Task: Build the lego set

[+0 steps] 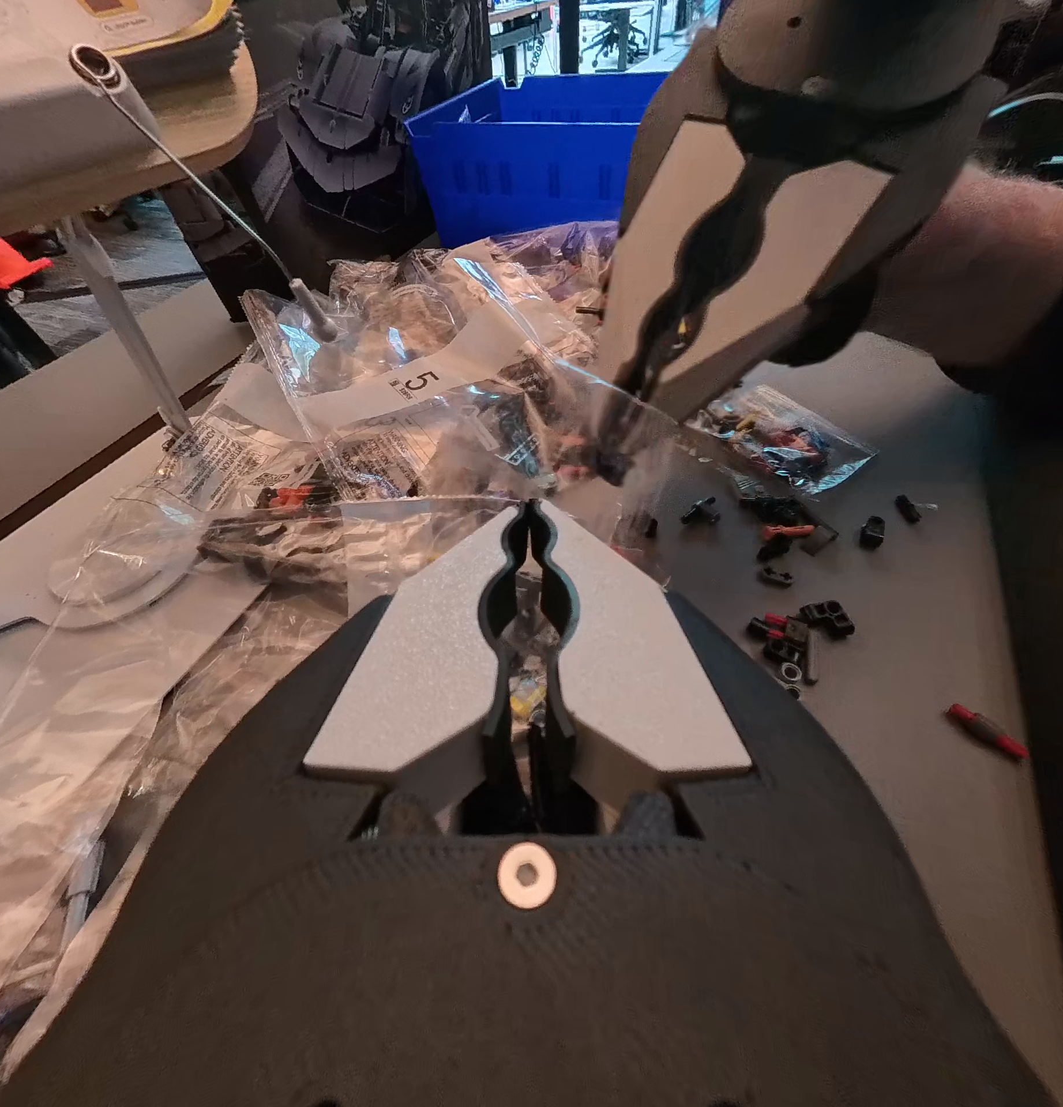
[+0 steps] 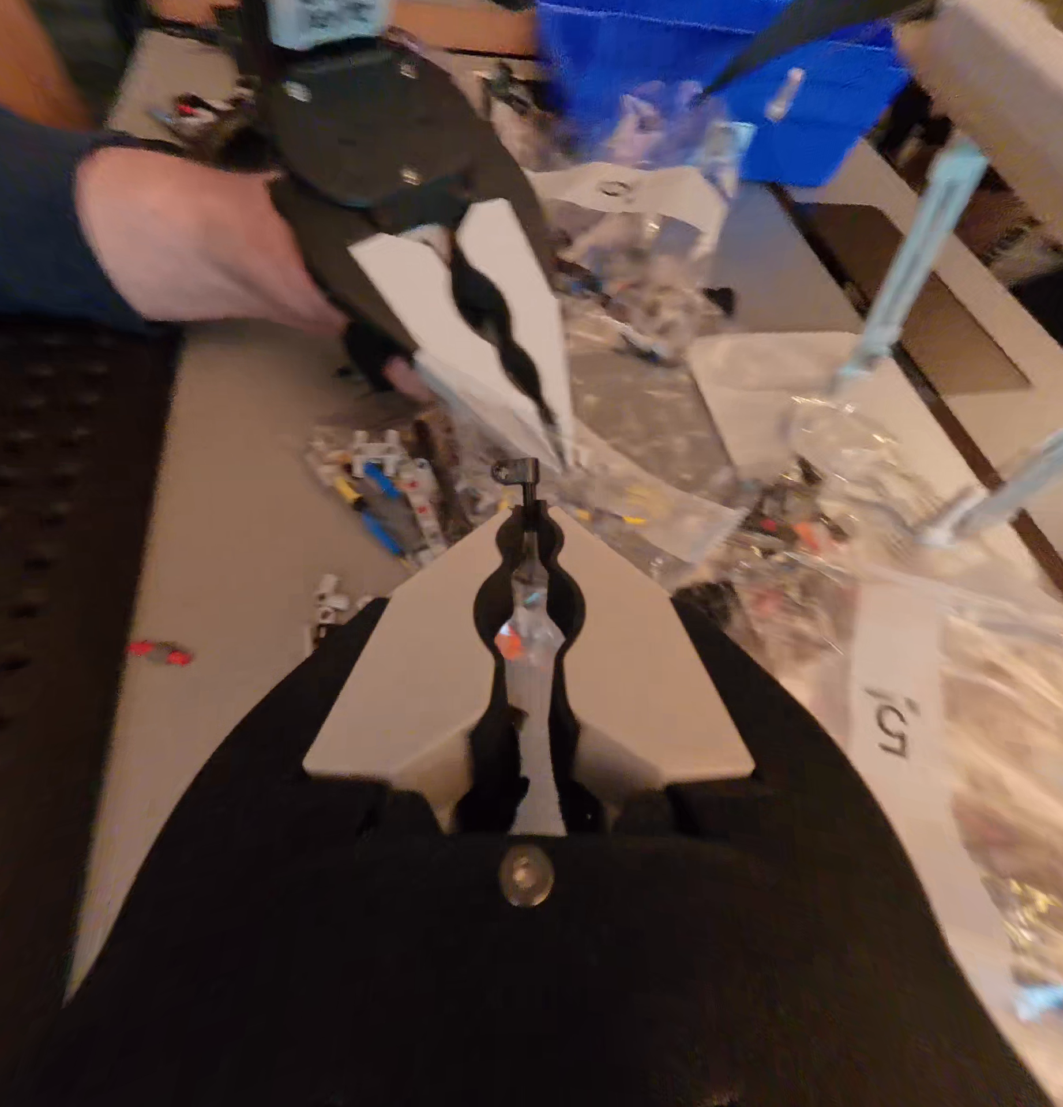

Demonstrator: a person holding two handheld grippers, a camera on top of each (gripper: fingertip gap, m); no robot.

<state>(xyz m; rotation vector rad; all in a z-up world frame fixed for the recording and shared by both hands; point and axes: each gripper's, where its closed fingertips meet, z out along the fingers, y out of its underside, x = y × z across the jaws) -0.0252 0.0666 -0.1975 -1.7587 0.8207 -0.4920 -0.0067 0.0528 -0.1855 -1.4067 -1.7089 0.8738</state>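
left wrist view, left to right. far left of my left tongs, a thin grey stand rises from a round white base. ahead of the tips lies a heap of clear plastic bags with lego parts inside. my left tongs are clenched, tips pinching the edge of one clear bag. up and to the right, my right tongs come down at a slant, held by my hand, their tips at the same bag. behind them stands a blue bin. right of my tips, loose black and red lego pieces are scattered on the grey table, and a red-ended pin lies apart, nearer to me.

right wrist view, left to right. a dark perforated mat borders the table on the left. a cluster of grey, blue and white lego parts lies just left of my tips. my right tongs are clenched on a small black lego pin that juts out beyond the tips. my left tongs point down just ahead, tips against the clear bag. more bags lie to the right.
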